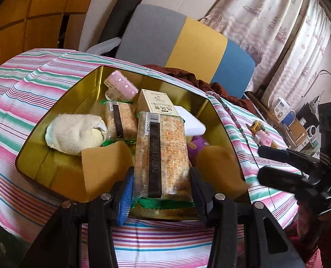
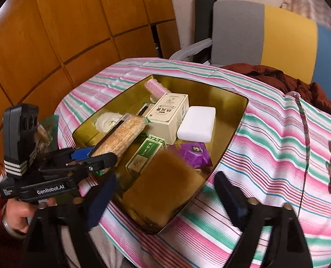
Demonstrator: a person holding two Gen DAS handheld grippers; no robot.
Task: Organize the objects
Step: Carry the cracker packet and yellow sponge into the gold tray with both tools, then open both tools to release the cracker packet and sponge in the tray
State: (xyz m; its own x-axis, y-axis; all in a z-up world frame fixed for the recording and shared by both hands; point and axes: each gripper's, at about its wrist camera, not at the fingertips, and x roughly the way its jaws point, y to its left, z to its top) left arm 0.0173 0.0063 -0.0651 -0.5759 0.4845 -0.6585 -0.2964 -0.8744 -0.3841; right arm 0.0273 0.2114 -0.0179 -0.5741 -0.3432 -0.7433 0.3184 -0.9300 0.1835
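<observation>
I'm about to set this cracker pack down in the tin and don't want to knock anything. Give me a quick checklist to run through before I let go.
1. Grip: the left gripper is shut on the cracker pack, a finger on each long side. Ok.
2. Pack over the gold tin, not the striped cloth: ok.
3. Free landing spot: a green packet and purple packet lie near the pack's held end. Cannot tell.
4. Second cracker pack and rolled towel sit to the side, clear of the held pack: ok.
5. Right gripper is open, holding nothing, at the tin's near corner: ok.
</observation>
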